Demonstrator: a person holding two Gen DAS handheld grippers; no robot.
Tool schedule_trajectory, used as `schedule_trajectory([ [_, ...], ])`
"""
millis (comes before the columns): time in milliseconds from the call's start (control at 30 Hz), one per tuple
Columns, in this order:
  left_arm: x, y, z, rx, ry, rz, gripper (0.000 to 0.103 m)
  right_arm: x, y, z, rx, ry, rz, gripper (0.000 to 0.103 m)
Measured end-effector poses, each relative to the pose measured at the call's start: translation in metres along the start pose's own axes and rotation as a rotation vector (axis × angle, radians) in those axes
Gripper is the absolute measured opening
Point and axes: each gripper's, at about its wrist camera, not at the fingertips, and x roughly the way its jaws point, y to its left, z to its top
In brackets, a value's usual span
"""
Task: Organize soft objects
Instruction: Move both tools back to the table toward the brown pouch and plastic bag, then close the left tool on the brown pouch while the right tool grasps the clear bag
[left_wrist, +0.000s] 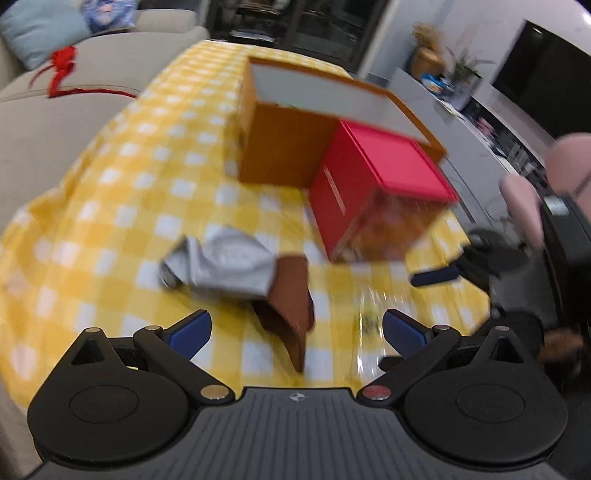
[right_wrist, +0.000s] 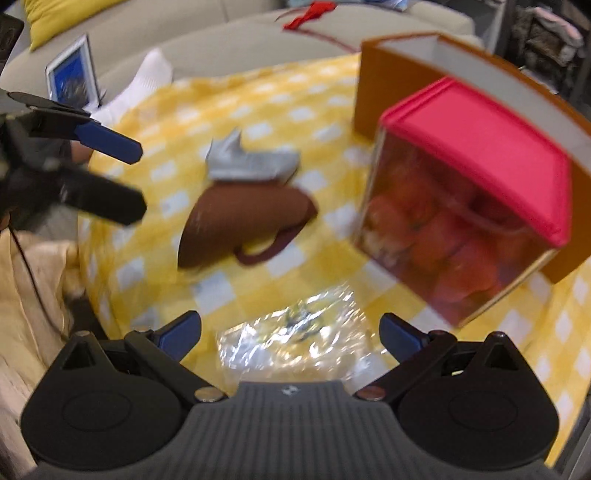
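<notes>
A brown soft cloth item (left_wrist: 291, 317) (right_wrist: 240, 221) lies on the yellow checked tablecloth (left_wrist: 122, 206) (right_wrist: 295, 110), with a grey cloth (left_wrist: 225, 262) (right_wrist: 251, 162) touching its far side. My left gripper (left_wrist: 297, 328) is open just above the brown item's near end; it also shows at the left in the right wrist view (right_wrist: 107, 173). My right gripper (right_wrist: 290, 332) is open above a clear crinkled plastic bag (right_wrist: 295, 339) (left_wrist: 369, 321). Both are empty.
A red-lidded clear box (left_wrist: 380, 195) (right_wrist: 465, 206) with orange contents leans against an open orange box (left_wrist: 295, 125) (right_wrist: 406, 74) behind it. A beige sofa (left_wrist: 55, 125) borders the table's left; white socks (right_wrist: 144, 85) lie at its edge.
</notes>
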Motion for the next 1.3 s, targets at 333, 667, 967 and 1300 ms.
schedule_trajectory([
  [333,0.031,-0.002,-0.020,0.004,-0.011,-0.075,0.096,0.028,-0.006,-0.001,-0.024,0.060,0.031,0.100],
  [667,0.057,0.000,-0.017,-0.004,0.002,-0.076,0.066,0.030,-0.013,0.000,-0.043,0.048,0.093,0.100],
  [967,0.064,-0.004,-0.023,0.058,0.025,-0.060,0.027,0.027,-0.024,0.004,0.012,0.041,0.134,0.096],
  [1300,0.067,-0.005,-0.023,0.045,0.033,-0.050,0.009,0.022,-0.036,0.006,0.036,0.042,0.132,0.075],
])
